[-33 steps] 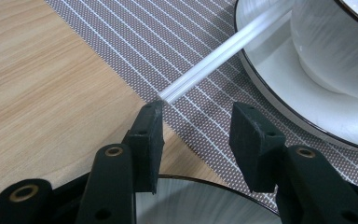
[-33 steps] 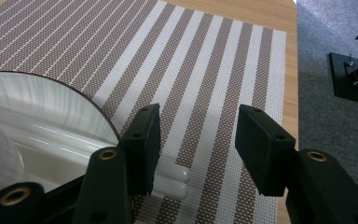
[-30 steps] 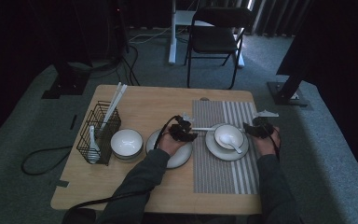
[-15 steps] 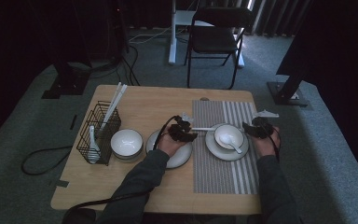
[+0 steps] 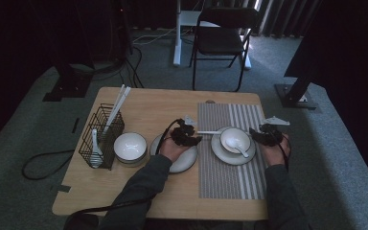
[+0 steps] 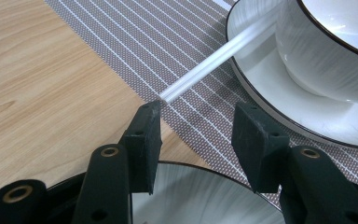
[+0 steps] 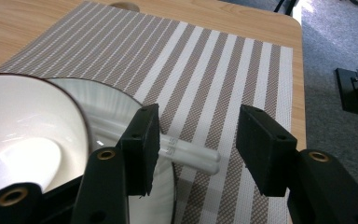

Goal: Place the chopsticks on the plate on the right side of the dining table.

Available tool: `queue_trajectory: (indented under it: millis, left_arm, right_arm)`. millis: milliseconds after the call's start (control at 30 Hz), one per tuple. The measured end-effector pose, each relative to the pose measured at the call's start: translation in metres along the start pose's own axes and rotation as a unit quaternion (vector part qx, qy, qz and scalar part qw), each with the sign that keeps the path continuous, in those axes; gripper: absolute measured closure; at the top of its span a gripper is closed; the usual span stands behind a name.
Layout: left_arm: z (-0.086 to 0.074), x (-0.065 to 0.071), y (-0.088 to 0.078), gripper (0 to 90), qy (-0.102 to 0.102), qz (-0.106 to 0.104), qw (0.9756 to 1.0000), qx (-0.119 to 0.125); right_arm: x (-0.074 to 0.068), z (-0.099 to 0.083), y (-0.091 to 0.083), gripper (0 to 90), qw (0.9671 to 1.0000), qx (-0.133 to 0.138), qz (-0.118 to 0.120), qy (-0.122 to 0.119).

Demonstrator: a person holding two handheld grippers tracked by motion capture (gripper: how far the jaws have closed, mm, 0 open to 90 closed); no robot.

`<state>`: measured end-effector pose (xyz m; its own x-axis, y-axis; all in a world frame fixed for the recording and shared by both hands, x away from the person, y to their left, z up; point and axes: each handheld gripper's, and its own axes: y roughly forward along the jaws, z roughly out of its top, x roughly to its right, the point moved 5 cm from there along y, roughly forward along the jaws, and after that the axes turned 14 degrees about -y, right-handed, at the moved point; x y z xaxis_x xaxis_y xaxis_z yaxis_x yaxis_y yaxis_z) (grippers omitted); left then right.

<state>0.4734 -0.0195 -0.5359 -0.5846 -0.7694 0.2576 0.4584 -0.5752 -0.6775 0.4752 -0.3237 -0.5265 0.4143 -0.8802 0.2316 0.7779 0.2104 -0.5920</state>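
A pair of white chopsticks [image 5: 210,132] lies across the striped placemat [image 5: 230,177], its far part on the rim of the white plate [image 5: 220,154] behind a white bowl [image 5: 235,139] holding a spoon [image 5: 242,151]. My left gripper [image 5: 196,136] hovers over an empty plate [image 5: 184,160], open, with the chopsticks' [image 6: 214,60] near end just off its left pad [image 6: 144,135]. My right gripper [image 5: 255,134] is open at the plate's right side. The other chopstick ends [image 7: 191,156] lie between its pads, untouched.
On the table's [image 5: 143,110] left side stands a black wire basket [image 5: 103,136] with chopsticks and a spoon, with a second white bowl [image 5: 130,146] beside it. A folding chair [image 5: 220,38] stands on the floor beyond the table.
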Motion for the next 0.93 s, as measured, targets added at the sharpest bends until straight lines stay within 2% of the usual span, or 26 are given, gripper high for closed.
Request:
queue_trajectory:
  millis: [467,933]
  left_arm:
    - [-0.002,-0.002,-0.005,53.0,-0.002,-0.002,1.0,0.005]
    - [-0.002,-0.002,-0.005,52.9,-0.007,-0.006,0.9999,0.007]
  right_arm:
    - [-0.015,-0.002,-0.023,48.6,0.9997,0.022,0.009,-0.008]
    - [-0.016,-0.003,-0.033,48.5,0.9994,0.034,0.004,-0.005]
